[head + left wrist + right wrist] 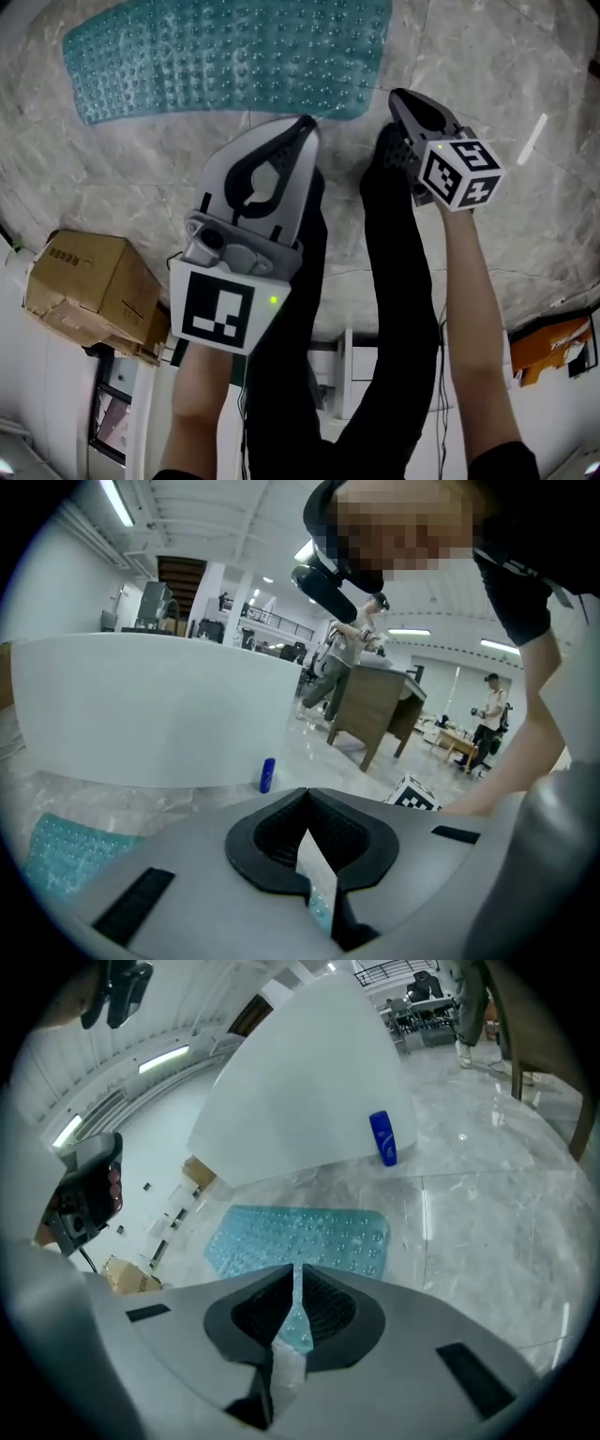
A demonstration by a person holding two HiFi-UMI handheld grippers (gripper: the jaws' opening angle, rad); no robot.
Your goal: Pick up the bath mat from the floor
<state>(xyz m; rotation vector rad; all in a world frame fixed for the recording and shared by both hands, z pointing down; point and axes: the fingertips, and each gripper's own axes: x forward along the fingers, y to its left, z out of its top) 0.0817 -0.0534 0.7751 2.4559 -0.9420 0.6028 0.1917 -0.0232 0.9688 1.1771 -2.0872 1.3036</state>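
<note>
Near the mat [225, 56], left tongs [308, 123] and right tongs [395, 95] hang closed.

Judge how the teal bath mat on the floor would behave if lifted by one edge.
Probably floppy: the bath mat looks thin and lies flat, so it should drape from a lifted edge. Its bumpy surface may give grip, though it might cling to the glossy floor.
</note>
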